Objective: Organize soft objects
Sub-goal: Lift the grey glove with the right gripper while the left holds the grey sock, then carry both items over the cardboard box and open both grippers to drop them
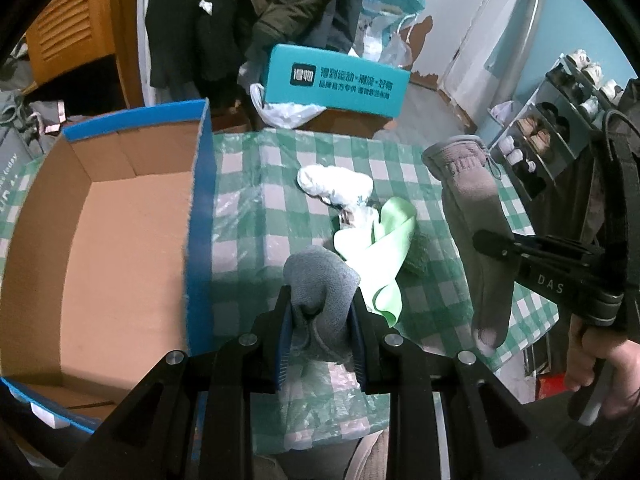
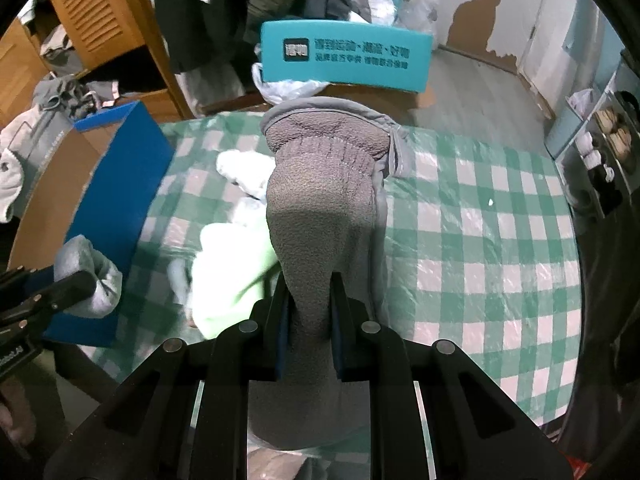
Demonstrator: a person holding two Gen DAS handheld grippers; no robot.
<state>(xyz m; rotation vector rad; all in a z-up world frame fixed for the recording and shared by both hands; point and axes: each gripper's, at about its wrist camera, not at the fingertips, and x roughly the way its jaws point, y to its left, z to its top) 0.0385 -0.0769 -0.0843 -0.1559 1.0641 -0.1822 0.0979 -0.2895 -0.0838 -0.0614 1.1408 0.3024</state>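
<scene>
With the left gripper (image 1: 320, 332) pinching a rolled grey sock (image 1: 322, 280) and the right gripper (image 2: 309, 332) pinching a limp grey glove (image 2: 320, 208), either could snag the blue box (image 1: 200, 200) wall.

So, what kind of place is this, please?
Most likely a room in a home: a shoe rack by the wall, coats hanging beside a wooden cabinet, and a table with a green checked cloth.

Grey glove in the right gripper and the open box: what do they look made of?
Grey glove: apparently fleece, matte; nappy pebbled surface, gathered stitched wrist. Open box: corrugated cardboard, raw brown inside, blue printed outside; folded flaps and a rough-cut edge show.
</scene>
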